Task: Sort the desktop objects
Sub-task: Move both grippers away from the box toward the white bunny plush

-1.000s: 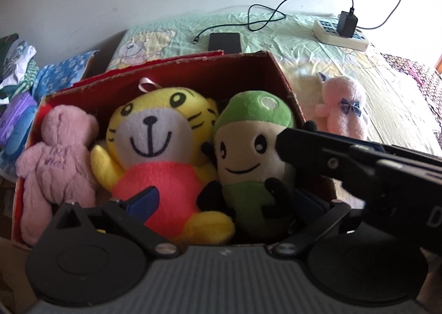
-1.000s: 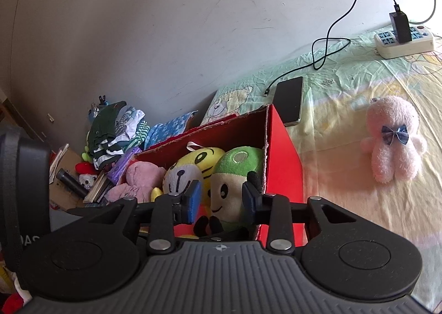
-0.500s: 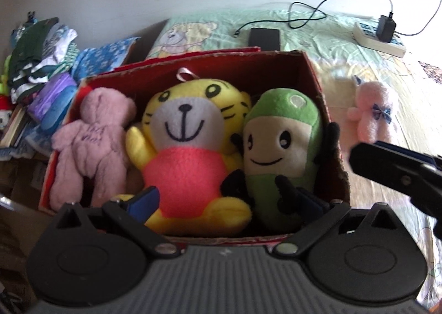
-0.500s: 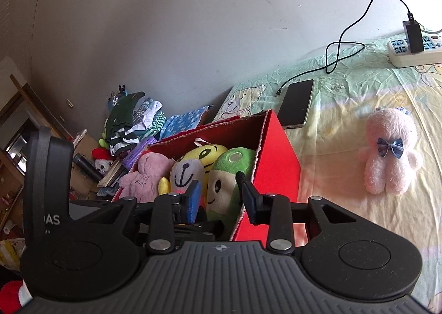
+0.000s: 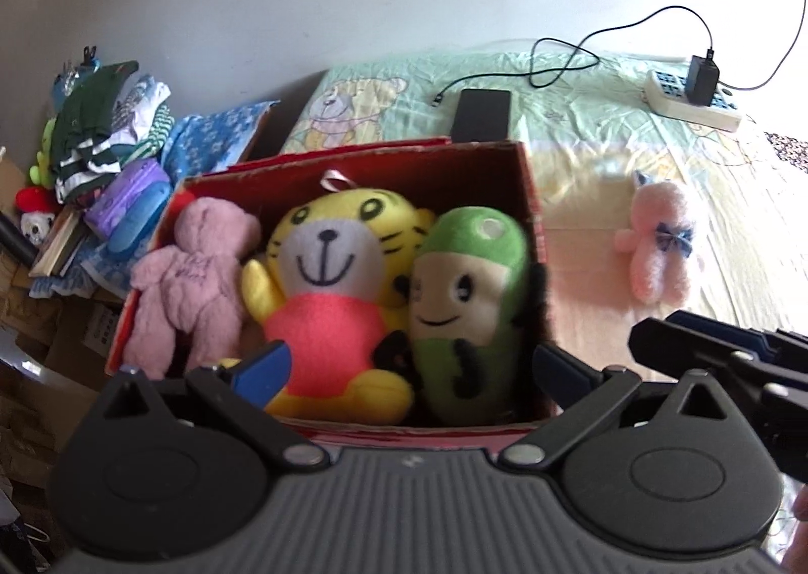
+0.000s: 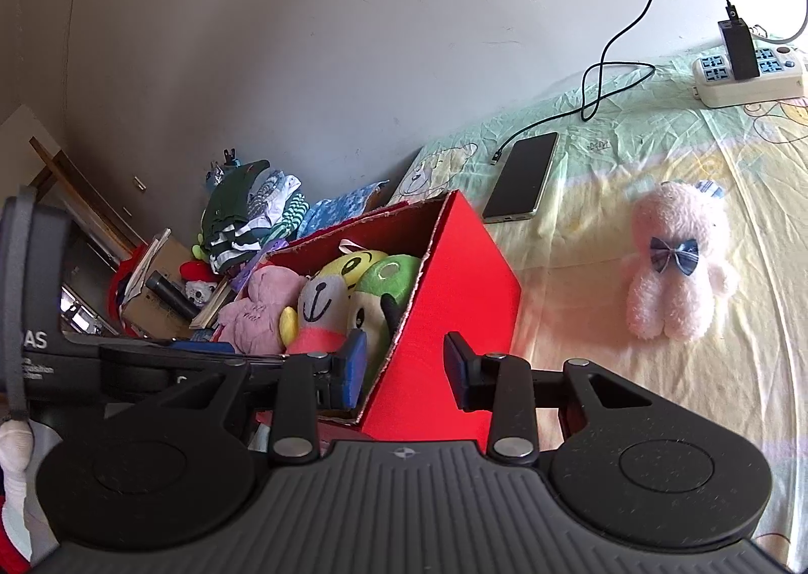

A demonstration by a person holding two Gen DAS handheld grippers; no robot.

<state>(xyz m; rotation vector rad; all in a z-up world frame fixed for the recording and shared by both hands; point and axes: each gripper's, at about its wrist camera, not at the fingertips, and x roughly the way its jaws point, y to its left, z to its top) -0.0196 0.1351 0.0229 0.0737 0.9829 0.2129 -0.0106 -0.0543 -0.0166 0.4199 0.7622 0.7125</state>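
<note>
A red cardboard box (image 5: 535,200) (image 6: 454,291) stands on the bed. It holds a pink plush bear (image 5: 192,271), a yellow tiger plush (image 5: 328,281) and a green plush (image 5: 469,301). A pink plush with a blue bow (image 5: 656,245) (image 6: 676,266) lies on the sheet to the right of the box. My left gripper (image 5: 409,367) is open and empty above the box's near edge. My right gripper (image 6: 404,367) is open and empty at the box's right wall, and it shows at the right edge of the left wrist view (image 5: 707,356).
A black phone (image 5: 480,114) (image 6: 520,175) with a cable lies behind the box. A white power strip (image 5: 692,99) (image 6: 747,74) with a charger sits at the back right. A pile of clothes and clutter (image 5: 101,139) (image 6: 247,215) lies left of the bed.
Both grippers have drawn back and up from the box. The right gripper has moved right, from over the green plush to the box's right wall, and opened wider.
</note>
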